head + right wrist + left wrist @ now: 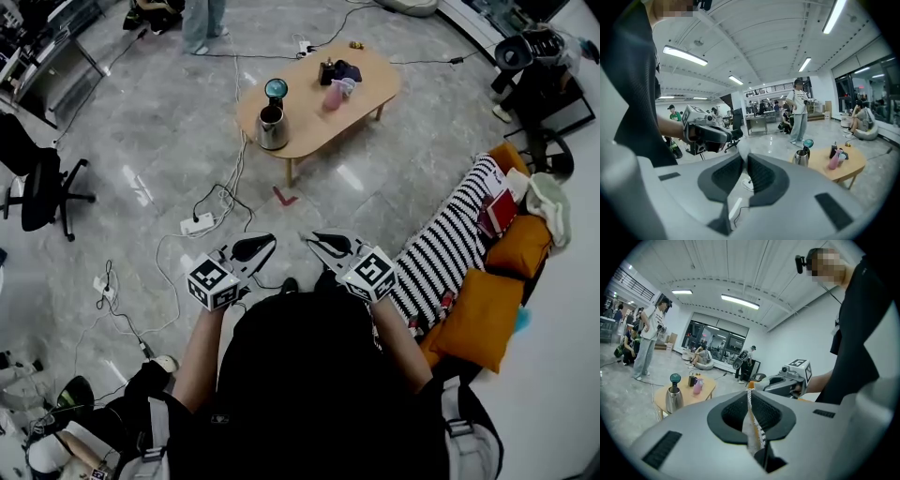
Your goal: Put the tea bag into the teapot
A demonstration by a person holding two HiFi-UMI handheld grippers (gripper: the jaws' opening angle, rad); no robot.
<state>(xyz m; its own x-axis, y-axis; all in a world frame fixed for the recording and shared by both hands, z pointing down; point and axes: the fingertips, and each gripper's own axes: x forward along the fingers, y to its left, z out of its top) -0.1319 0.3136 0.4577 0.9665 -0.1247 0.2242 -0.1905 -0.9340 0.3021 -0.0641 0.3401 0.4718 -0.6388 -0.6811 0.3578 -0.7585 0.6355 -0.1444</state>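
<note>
A steel teapot [272,127] stands on the near left end of a low wooden table [366,89] far ahead, with a teal-topped lid [276,89] behind it. A pink bottle [335,96] and dark items sit further along the table. No tea bag can be made out. My left gripper [267,242] and right gripper [311,238] are held close to my chest, tips facing each other, both shut with nothing in them. In the left gripper view the teapot [673,399] is small at the left; in the right gripper view the teapot [802,158] stands right of centre.
A striped sofa [441,253] with orange cushions [487,314] runs along my right. Cables and a power strip [197,223] lie on the marble floor between me and the table. An office chair [42,187] stands at the left. A person's legs [202,23] show beyond the table.
</note>
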